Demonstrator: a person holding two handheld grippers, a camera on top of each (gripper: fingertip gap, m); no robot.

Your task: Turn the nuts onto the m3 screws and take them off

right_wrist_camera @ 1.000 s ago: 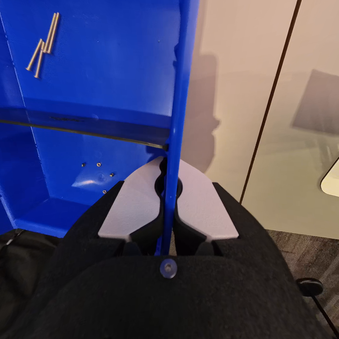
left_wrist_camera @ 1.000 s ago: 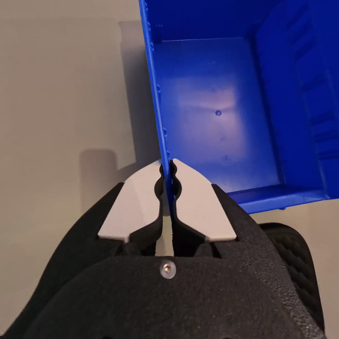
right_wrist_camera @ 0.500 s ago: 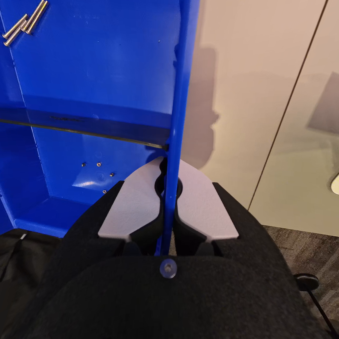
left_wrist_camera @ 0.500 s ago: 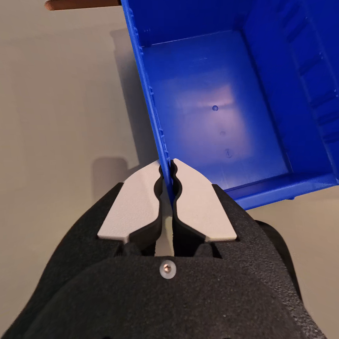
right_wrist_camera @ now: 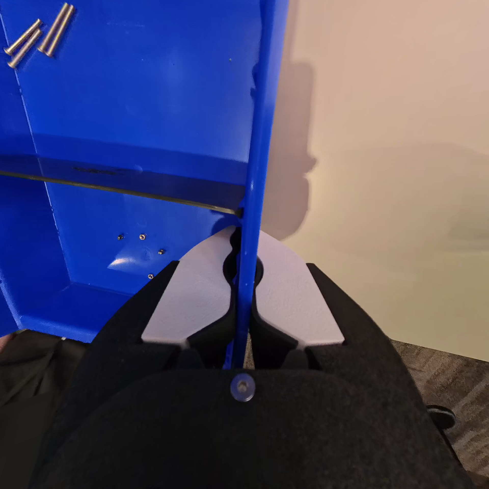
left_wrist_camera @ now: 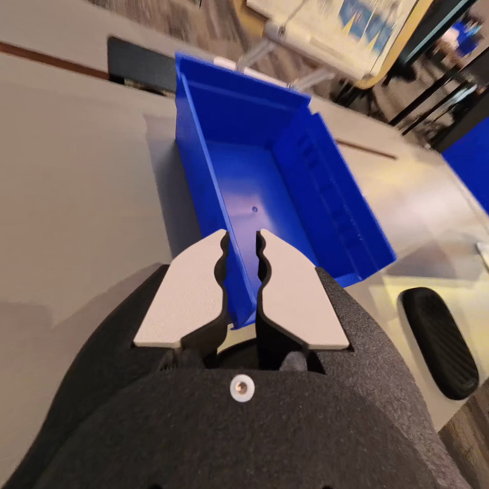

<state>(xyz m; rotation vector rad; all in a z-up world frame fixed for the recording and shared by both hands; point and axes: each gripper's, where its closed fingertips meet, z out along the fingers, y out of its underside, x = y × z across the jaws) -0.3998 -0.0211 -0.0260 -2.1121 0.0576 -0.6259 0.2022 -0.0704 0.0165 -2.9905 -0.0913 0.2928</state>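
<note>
In the left wrist view an empty blue bin (left_wrist_camera: 325,190) sits on the pale table (left_wrist_camera: 79,185). My left gripper (left_wrist_camera: 242,232) is open, with its jaws either side of the bin's left wall and not pinching it. In the right wrist view my right gripper (right_wrist_camera: 246,238) is shut on the right wall of a divided blue bin (right_wrist_camera: 260,132). Three long screws (right_wrist_camera: 39,34) lie in the bin's far compartment at top left. Several small nuts (right_wrist_camera: 143,236) lie in its near compartment, left of my fingers. A dark divider (right_wrist_camera: 119,185) separates the two compartments.
A black oval pad (left_wrist_camera: 436,344) sticks out past the table edge at the right. Another blue shape (left_wrist_camera: 471,172) shows at the far right edge. Blurred furniture stands behind the table. In the right wrist view, carpet (right_wrist_camera: 449,375) lies below the table edge. Some 60 cm of space lies between my two pairs of fingers.
My left gripper has opened off the empty bin's wall and the view has tilted up to show the room. My right gripper still holds the divided bin; its screws shifted a little.
</note>
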